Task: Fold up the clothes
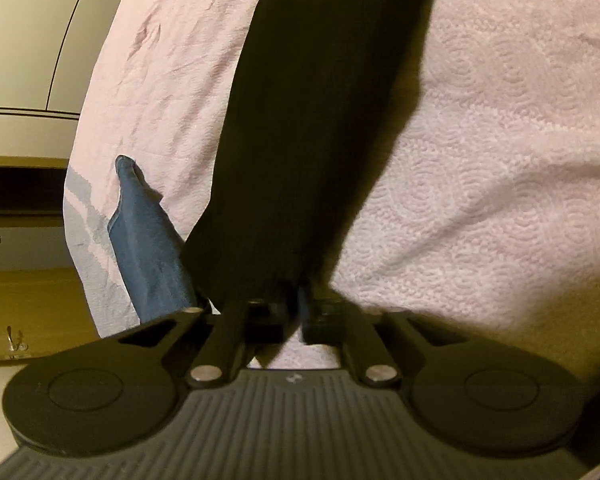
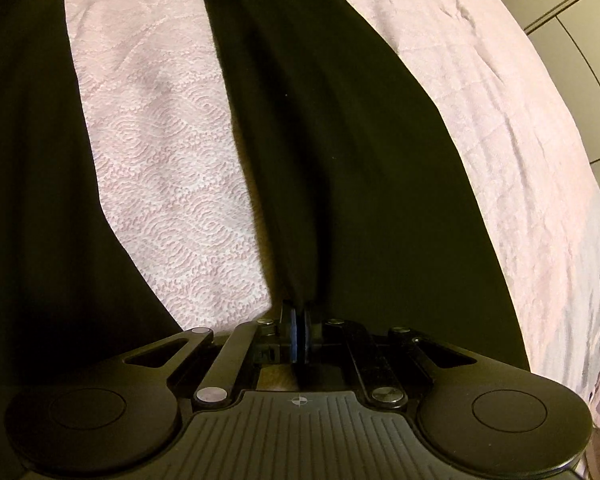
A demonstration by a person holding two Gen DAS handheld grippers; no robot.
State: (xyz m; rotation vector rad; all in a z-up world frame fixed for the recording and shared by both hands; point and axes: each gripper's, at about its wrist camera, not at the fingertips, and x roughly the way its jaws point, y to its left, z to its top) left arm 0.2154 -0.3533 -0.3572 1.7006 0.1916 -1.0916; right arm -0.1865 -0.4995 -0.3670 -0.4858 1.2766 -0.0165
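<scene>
1. Left gripper (image 1: 288, 308) is clenched on the hem of one black trouser leg (image 1: 320, 120), lying on the pink bedspread (image 1: 500, 160).
2. Right gripper (image 2: 299, 336) pinches the other black leg (image 2: 340, 160) (no fold made yet, seemingly).

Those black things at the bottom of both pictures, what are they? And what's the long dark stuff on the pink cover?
They are two pinching tools, like big tongs, that a person holds, one in each hand. Each tool has a little camera looking forward along its two fingers, so one picture comes from the left tool and one from the right.

The pink cover is spread over what looks like a bed. The long dark stuff is a piece of black clothing, maybe trousers, because the right picture shows two dark strips with pink between them. The left gripper is pinched shut on the end of one strip, and the right gripper is pinched shut on dark cloth too. Blue jeans lie at the side in the left picture.
</scene>
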